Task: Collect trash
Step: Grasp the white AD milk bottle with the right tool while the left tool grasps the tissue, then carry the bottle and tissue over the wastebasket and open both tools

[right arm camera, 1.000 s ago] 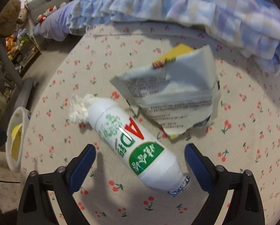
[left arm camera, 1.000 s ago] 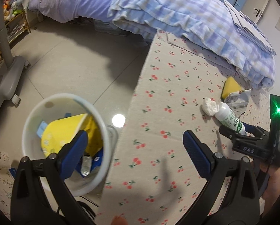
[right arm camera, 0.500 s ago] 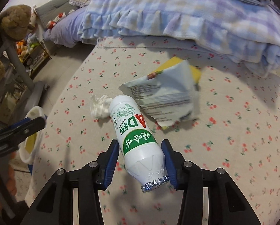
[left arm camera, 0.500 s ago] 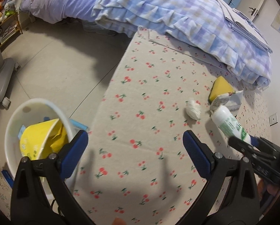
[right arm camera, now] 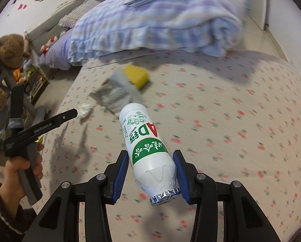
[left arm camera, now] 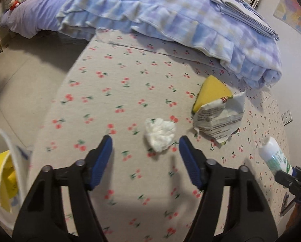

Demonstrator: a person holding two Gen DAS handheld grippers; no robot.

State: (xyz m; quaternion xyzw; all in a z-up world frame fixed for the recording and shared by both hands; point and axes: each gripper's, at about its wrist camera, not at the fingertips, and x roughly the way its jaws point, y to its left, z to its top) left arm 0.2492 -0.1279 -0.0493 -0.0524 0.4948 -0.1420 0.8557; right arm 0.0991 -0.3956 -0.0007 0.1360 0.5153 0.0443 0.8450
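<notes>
R gripper (right arm camera: 151,175) now clamped on white drink bottle (right arm camera: 147,151), lifted clear of cherry-print mat (left arm camera: 114,84); a sec ago it lay flat. L gripper (left arm camera: 145,153) jaws closing, moved over from bin (left arm camera: 1,139), nothing between pads yet; crumpled tissue (left arm camera: 160,133) just ahead. Beyond: torn wrapper (left arm camera: 218,119), yellow sponge (left arm camera: 210,88). Bottle goes to bin next, prob.

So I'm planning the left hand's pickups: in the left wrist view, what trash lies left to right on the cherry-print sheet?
Crumpled tissue → torn wrapper → white bottle, held in the right gripper.
</notes>
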